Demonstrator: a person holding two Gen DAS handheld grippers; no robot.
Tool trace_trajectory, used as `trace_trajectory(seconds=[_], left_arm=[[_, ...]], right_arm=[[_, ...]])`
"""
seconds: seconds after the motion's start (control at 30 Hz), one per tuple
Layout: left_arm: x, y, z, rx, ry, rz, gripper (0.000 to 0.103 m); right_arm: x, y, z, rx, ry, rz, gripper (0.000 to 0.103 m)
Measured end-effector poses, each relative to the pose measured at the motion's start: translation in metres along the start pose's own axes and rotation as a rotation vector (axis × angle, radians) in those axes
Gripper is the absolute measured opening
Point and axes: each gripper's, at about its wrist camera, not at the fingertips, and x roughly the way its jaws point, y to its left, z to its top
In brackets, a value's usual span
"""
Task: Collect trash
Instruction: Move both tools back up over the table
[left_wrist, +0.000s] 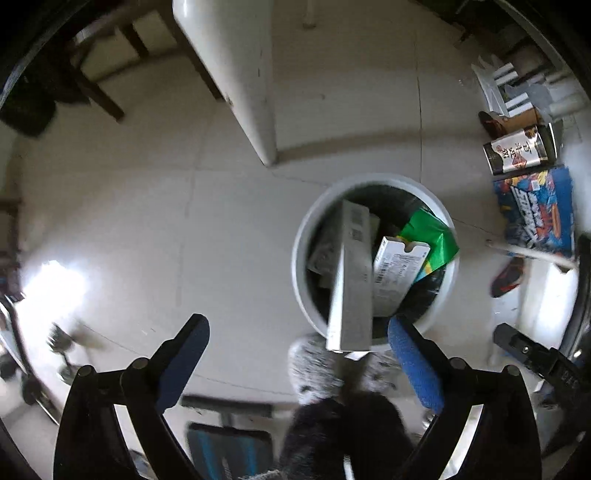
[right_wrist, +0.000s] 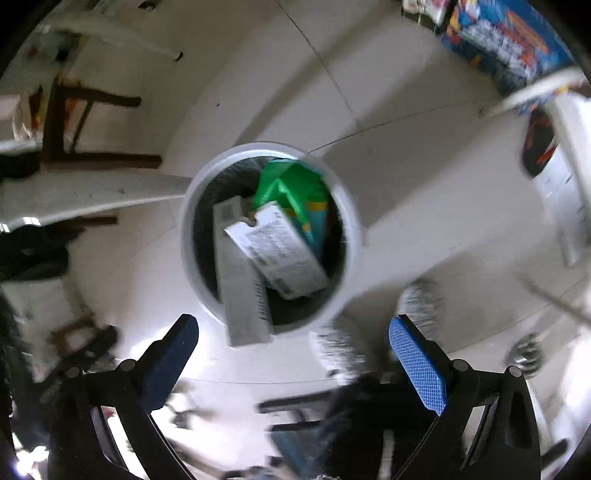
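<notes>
A round white trash bin stands on the tiled floor, seen from above. In it are a long grey box sticking out over the rim, a white carton and a green bag. The bin, grey box, carton and green bag also show in the right wrist view. My left gripper is open and empty above the floor, just short of the bin. My right gripper is open and empty above the bin's near rim.
A white table leg rises beyond the bin. A blue printed bag, a dark can and a red-black shoe lie at the right. Fuzzy grey slippers stand below. A dark wooden chair is at the left.
</notes>
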Motion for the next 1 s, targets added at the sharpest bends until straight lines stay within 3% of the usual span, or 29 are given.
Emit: trace_trajectory(seconds=[0.23, 0.57, 1.0], left_arm=[[-0.033, -0.016, -0.019, 0.024, -0.018, 0.002, 0.099], [-0.087, -0.027, -0.039, 0.03, -0.043, -0.017, 0.099], [-0.189, -0.032, -0.073, 0.042, -0.065, -0.031, 0.099]], right_arm=[[-0.046, 0.015, -0.021, -0.116, -0.03, -0.111, 0.103], [-0.101, 0.038, -0.045, -0.236, -0.081, -0.194, 0.103], [-0.212, 0.07, -0.089, -0.311, -0.107, -0.197, 0.103]])
